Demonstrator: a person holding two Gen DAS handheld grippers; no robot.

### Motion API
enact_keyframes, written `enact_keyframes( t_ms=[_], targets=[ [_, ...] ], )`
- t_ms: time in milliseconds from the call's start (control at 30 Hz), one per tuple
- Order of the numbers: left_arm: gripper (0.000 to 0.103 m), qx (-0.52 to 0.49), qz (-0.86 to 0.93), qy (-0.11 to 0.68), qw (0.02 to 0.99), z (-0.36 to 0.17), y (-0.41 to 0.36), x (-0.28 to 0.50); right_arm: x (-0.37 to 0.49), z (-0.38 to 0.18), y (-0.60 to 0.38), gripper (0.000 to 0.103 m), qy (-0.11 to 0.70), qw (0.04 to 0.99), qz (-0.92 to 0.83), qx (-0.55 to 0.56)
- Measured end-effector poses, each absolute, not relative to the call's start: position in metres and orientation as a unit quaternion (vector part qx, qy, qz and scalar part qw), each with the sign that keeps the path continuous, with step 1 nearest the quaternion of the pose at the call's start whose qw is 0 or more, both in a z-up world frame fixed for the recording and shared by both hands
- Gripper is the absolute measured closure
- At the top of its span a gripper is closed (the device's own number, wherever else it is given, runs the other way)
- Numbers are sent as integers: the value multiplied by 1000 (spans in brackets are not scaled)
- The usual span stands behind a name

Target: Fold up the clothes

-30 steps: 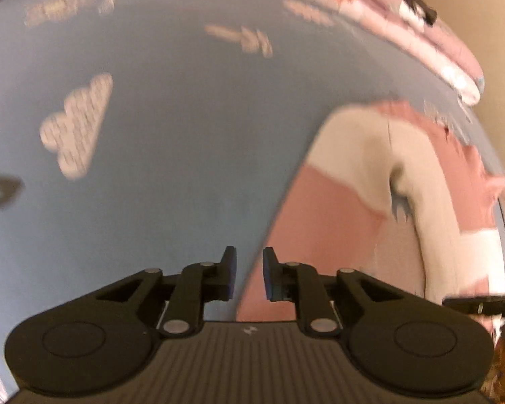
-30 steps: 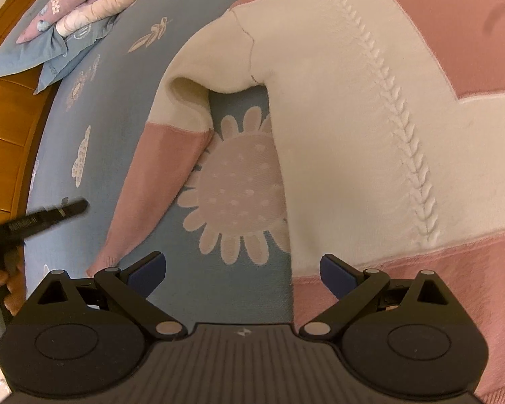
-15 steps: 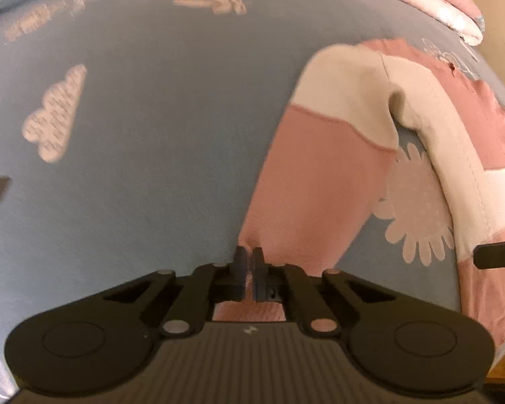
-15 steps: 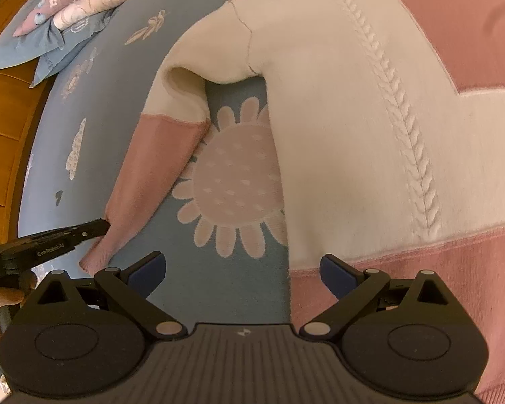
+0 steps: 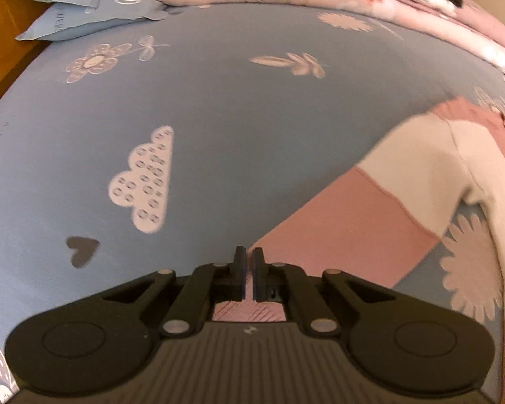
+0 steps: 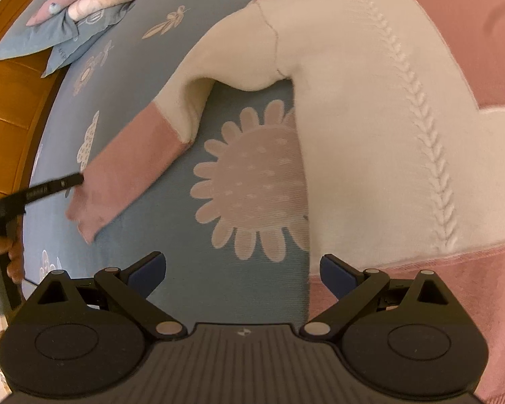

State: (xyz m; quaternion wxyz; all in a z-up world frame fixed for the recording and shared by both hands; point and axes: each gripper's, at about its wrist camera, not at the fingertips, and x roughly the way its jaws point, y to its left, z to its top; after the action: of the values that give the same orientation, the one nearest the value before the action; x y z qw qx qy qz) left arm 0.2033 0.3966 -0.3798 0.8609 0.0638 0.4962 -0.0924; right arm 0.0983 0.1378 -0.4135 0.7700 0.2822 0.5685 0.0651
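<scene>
While L gripper (image 5: 248, 274) clamps sleeve cuff (image 5: 249, 309); R gripper (image 6: 242, 269) released; blue bedsheet (image 5: 219, 101)

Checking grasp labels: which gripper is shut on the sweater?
The left gripper: its fingers pinch the pink sleeve cuff. The right gripper is open, holding nothing.

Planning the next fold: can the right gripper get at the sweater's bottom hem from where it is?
Probably yes. The right gripper has its jaws wide open, and the pink hem of the sweater lies flat on the bed sheet beside its right jaw, with nothing between.
</scene>
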Motion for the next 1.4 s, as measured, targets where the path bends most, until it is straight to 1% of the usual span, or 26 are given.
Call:
enact_keyframes(
  t_ms=[533,600,667,733,767,800,833,1033,1067,1133,1167,1267,1300,1400],
  targets=[
    [102,82,-39,484,870,-397,421,255,110,-415,153,3,572,767,76,281],
    [100,39,-33,494,868,-399,433,263,110,-416,155,3,572,767,75,281],
    [94,-8,-34,497,867,-398,446,264,111,-415,156,3,573,766,78,280],
    [86,-48,-29,491,869,-394,458,255,112,-413,156,3,571,768,79,280],
    [79,-73,-27,492,867,-394,465,250,113,-413,156,3,571,767,80,280],
    [76,-101,-24,490,866,-394,472,241,114,-413,156,3,572,767,81,281],
    [71,-124,-22,489,863,-396,478,235,115,-413,155,3,570,767,81,282],
    [69,-175,7,498,849,-422,490,208,121,-417,151,3,571,766,77,285],
    [60,-184,7,489,853,-425,490,205,121,-417,151,3,573,765,77,283],
    [46,-204,-4,475,856,-426,487,203,122,-418,151,3,575,765,77,279],
    [47,-205,-6,474,856,-427,484,203,122,-419,151,3,577,764,76,277],
    [84,-119,-16,489,864,-423,461,207,124,-421,152,3,582,762,74,275],
    [87,-113,-19,487,866,-420,458,209,124,-422,152,3,582,762,72,274],
    [87,-85,-4,469,879,-406,454,211,127,-418,154,3,577,765,76,275]
  ],
)
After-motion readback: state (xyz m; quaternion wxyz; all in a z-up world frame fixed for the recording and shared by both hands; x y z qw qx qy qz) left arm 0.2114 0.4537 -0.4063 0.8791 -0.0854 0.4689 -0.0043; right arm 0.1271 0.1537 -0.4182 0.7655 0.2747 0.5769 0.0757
